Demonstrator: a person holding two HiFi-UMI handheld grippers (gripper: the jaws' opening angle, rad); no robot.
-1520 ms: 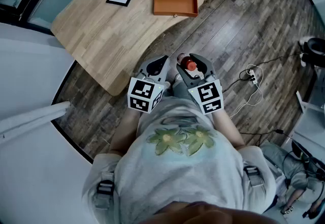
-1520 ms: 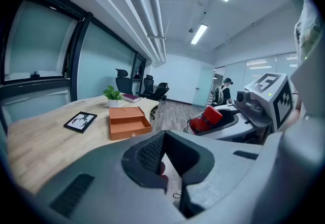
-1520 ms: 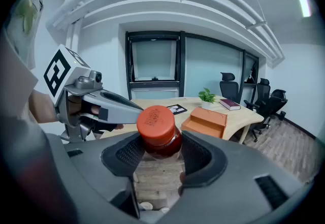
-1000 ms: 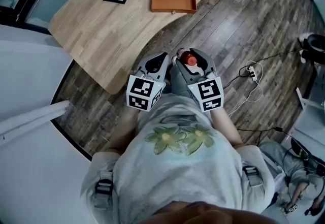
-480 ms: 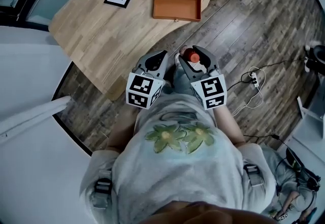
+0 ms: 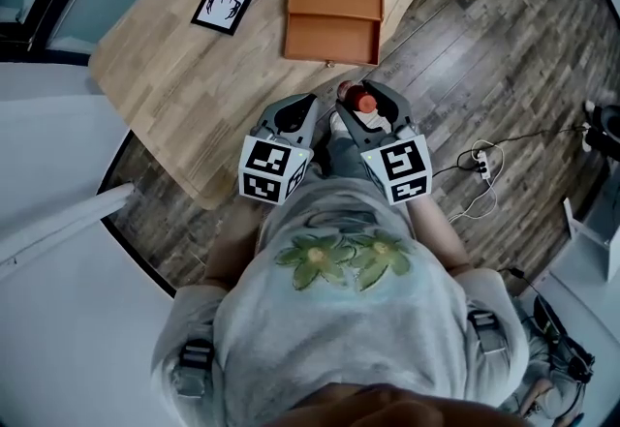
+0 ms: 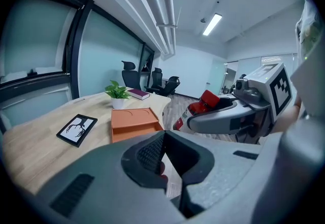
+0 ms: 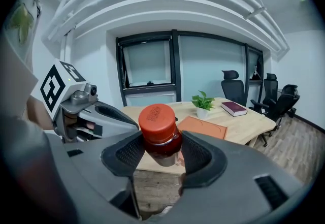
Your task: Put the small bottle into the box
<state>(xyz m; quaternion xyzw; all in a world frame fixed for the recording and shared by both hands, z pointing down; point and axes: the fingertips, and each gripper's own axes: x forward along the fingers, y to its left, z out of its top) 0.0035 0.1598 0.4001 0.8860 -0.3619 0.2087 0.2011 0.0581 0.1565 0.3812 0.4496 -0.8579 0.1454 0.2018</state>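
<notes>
Presently the right hand-held gripper (image 8: pixel 160 153) clamps the small bottle (image 8: pixel 159 134) just below its red cap, upright, with both pads on the glass. It is held over the wooden floor (image 6: pixel 455 57), near the person's body and short of the desk (image 6: pixel 165 67). The left hand-held gripper (image 7: pixel 163 159) hangs just beside it on the left, its jaws drawn together on nothing. The orange box (image 6: pixel 333 15) lies open on the far part of the desk, right of a framed picture (image 6: pixel 227 0); its recessed compartment appears to be the near half. To do the carry well, the bottle should likely travel forward and upright, clear the desk edge and the box's near wall, and come down squarely over the recess before the jaws part. Since the grip sits high on the bottle, tilting could let it swing or slip.
</notes>
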